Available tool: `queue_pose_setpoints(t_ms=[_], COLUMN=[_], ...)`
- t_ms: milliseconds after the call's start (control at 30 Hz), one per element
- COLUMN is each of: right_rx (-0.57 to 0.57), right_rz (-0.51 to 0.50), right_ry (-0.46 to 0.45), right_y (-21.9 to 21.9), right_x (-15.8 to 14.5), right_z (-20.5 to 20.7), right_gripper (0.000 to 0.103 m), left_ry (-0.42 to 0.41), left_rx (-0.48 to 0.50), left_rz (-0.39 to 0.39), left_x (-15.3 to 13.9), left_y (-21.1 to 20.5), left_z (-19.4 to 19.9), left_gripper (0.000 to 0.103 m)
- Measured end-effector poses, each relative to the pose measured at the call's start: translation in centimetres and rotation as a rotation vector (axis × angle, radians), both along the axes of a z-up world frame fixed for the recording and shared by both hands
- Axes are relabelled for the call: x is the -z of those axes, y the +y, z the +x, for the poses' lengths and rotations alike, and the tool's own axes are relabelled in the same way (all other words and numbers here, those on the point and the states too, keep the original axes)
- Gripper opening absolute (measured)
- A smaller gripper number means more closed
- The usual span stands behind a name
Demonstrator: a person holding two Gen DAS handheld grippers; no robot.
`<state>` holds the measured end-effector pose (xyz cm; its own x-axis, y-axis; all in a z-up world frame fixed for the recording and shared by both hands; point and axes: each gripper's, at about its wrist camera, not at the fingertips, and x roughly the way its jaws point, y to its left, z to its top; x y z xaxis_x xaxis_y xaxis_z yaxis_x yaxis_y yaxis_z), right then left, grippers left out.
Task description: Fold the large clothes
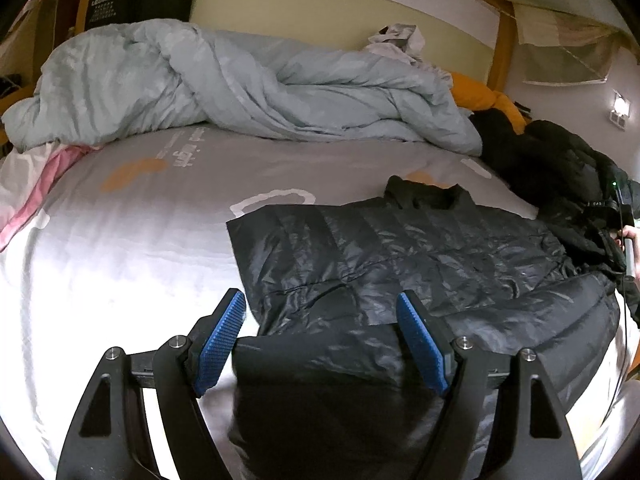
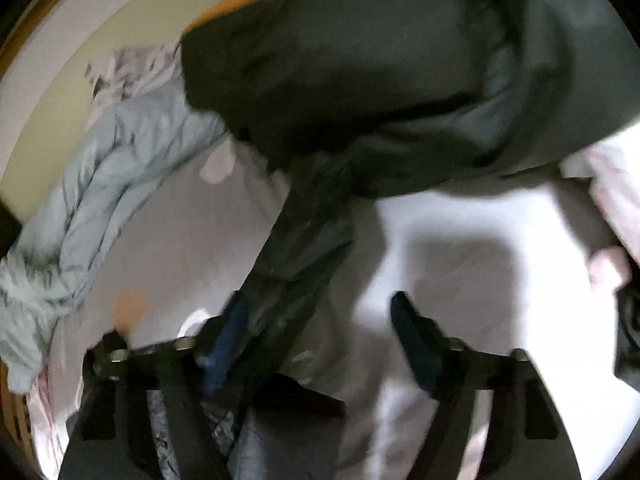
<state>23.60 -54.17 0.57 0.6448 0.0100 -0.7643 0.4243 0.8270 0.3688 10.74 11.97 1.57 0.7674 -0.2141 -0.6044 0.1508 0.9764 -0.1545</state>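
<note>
— Left gripper (image 1: 320, 320)?
— Spread wide, hovering over black puffer jacket (image 1: 400, 256), lower centre of frame, flat on grey bedsheet (image 1: 140, 216).
— Right gripper (image 2: 316, 320)?
— Spread too; blurred dark jacket fabric (image 2: 360, 80) across upper frame.

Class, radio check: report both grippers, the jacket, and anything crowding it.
Left gripper open, fingers over jacket hem. Right gripper open, blurred, dark cloth beside one finger. Jacket flat on bed. Dark clothes pile at its far edge.
</note>
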Motion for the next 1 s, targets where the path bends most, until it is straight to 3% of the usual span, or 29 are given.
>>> queue_pose_setpoints(t_ms=[67, 133, 300, 500, 700, 833, 1000], right_rx=[-0.019, -0.040, -0.100, -0.177, -0.279, -0.365, -0.551], right_rz=[-0.023, -0.092, -0.288, -0.419, -0.543, -0.697, -0.628], right_ry=[0.012, -0.006, -0.190, -0.372, -0.498, -0.462, -0.291], right_y=[0.8, 2.3, 7.9, 17.0, 29.0, 38.1, 45.6], right_x=[-0.1, -1.2, -7.6, -15.5, -20.0, -18.3, -10.1], right_z=[0.6, 0.7, -1.1, -2.9, -4.2, -4.2, -2.8], right_gripper=[0.019, 0.005, 0.004, 0.004, 0.004, 0.004, 0.004], left_ry=[0.002, -0.001, -0.029, -0.054, -0.092, -0.088, -0.078], left_rx=[0.001, 0.001, -0.003, -0.015, -0.034, -0.053, -0.073], left_rz=[0.002, -0.006, -0.029, -0.056, -0.063, -0.075, -0.054], left_x=[0.0, -0.2, -1.2, -2.3, -3.6, -3.6, -3.3], left_y=[0.2, 0.4, 0.9, 1.7, 2.5, 3.4, 4.1], left_z=[0.0, 0.0, -0.5, -1.2, -2.1, -1.9, -1.4], left_gripper=[0.075, 0.071, 0.071, 0.071, 0.071, 0.071, 0.071])
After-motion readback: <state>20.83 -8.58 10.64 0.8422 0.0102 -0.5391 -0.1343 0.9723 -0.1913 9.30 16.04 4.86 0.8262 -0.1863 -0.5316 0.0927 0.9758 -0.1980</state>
